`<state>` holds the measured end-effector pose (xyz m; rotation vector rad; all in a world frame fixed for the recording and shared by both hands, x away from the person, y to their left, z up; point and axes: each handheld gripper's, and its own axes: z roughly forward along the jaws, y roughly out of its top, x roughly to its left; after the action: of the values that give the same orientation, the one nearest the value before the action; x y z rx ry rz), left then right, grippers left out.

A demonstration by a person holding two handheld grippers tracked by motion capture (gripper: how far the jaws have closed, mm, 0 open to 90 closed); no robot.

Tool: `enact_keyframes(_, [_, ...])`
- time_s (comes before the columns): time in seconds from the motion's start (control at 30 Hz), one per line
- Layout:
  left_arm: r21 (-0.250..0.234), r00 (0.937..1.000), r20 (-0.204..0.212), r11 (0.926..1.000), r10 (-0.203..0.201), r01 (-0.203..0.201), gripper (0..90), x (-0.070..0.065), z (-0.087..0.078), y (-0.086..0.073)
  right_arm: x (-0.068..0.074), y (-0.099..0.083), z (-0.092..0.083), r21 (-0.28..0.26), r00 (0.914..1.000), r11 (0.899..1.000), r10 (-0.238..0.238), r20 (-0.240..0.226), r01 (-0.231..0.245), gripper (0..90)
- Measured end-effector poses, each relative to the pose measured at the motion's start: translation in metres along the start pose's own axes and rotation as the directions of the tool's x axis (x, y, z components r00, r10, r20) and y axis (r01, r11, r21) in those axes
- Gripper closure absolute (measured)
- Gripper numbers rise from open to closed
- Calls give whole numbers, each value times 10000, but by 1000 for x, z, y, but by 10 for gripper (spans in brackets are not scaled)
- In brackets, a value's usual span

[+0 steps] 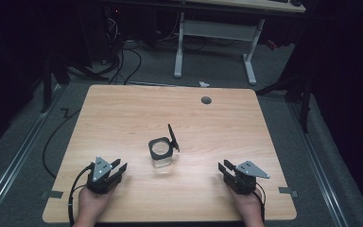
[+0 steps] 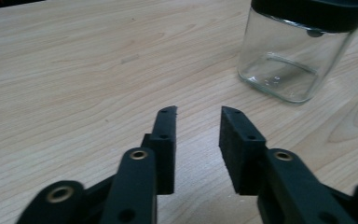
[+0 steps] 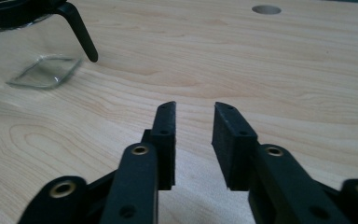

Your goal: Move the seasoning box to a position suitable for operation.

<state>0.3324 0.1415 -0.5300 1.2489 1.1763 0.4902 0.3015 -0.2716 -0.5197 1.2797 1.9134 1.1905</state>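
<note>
A glass jar with its black lid flipped up sits mid-desk. The left gripper and right gripper flank it, well apart from it, jaws spread and empty. Nothing looks started.

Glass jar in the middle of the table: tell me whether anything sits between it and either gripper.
Nothing visible does. Bare wood lies between the left gripper and the glass jar, and between the right gripper and the jar. The jar's black lid stands open on its far right side, away from both.
</note>
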Motion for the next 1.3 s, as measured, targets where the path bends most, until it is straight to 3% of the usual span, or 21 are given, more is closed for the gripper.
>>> enact_keyframes(0.33, [565, 9994, 335, 9983, 116, -135, 900, -18, 6, -9, -5, -1, -3, -42, 9998, 9999, 109, -146, -110, 873])
enact_keyframes(0.57, [871, 9985, 542, 9961, 59, -106, 900, -28, 16, -13, -7, -1, -4, -132, 9998, 9999, 61, -209, -64, 898])
enact_keyframes(0.7, [1080, 9971, 755, 9941, -55, -27, 900, -34, 23, -15, -10, -2, -6, -269, 9990, 9995, 177, -398, -188, 852])
enact_keyframes(0.77, [1143, 9965, 742, 9930, -391, 304, 900, -39, 31, -16, -12, -2, -7, -304, 9990, 9992, 259, -373, -271, 853])
enact_keyframes(0.83, [1164, 9965, 715, 9926, -443, 358, 900, -43, 37, -16, -13, -2, -8, -355, 9988, 9988, 316, -387, -330, 854])
enact_keyframes(1.1, [1163, 9972, 559, 9923, -501, 433, 900, -52, 53, -22, -12, -3, -6, -307, 9987, 9992, 247, -438, -260, 852])
enact_keyframes(1.3, [1214, 9973, 604, 9920, -409, 334, 900, -58, 55, -23, -12, -3, -6, -286, 9986, 9992, 280, -454, -293, 851])
